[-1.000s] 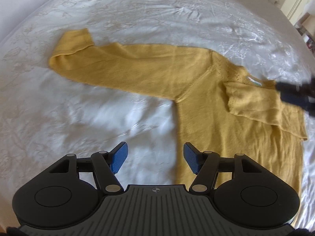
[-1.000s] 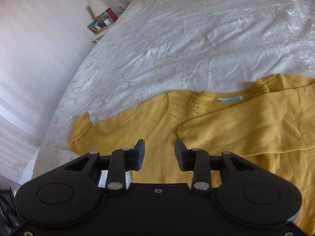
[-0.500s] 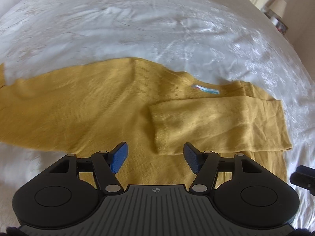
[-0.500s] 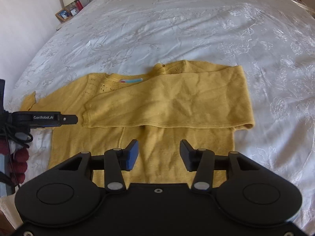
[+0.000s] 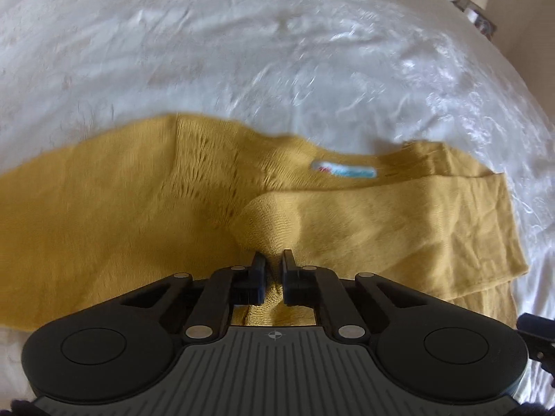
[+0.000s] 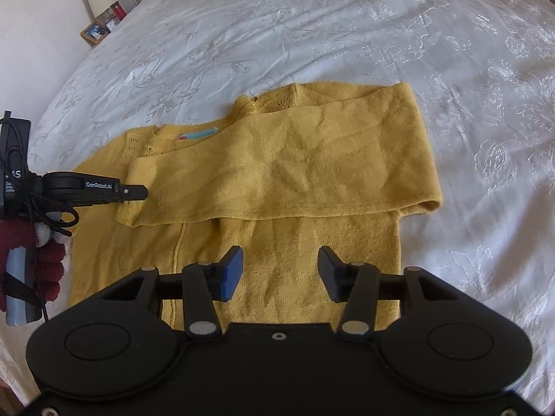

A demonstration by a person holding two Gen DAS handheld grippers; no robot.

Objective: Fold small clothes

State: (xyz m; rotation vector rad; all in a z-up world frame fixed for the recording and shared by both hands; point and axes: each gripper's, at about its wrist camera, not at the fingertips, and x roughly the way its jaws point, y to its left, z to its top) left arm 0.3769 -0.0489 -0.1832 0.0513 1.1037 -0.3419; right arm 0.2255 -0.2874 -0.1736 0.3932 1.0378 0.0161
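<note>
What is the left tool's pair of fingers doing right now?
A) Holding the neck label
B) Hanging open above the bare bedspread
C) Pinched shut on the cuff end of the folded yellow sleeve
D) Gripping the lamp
C: the left gripper has its fingers closed on the cuff end of the folded sleeve of the yellow sweater.

Mustard sweater (image 6: 277, 180) flat, one sleeve seemingly folded across.

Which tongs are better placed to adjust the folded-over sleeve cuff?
Left. The left tongs are shut on the sleeve cuff of the yellow sweater; the right tongs hover open above its body.
</note>
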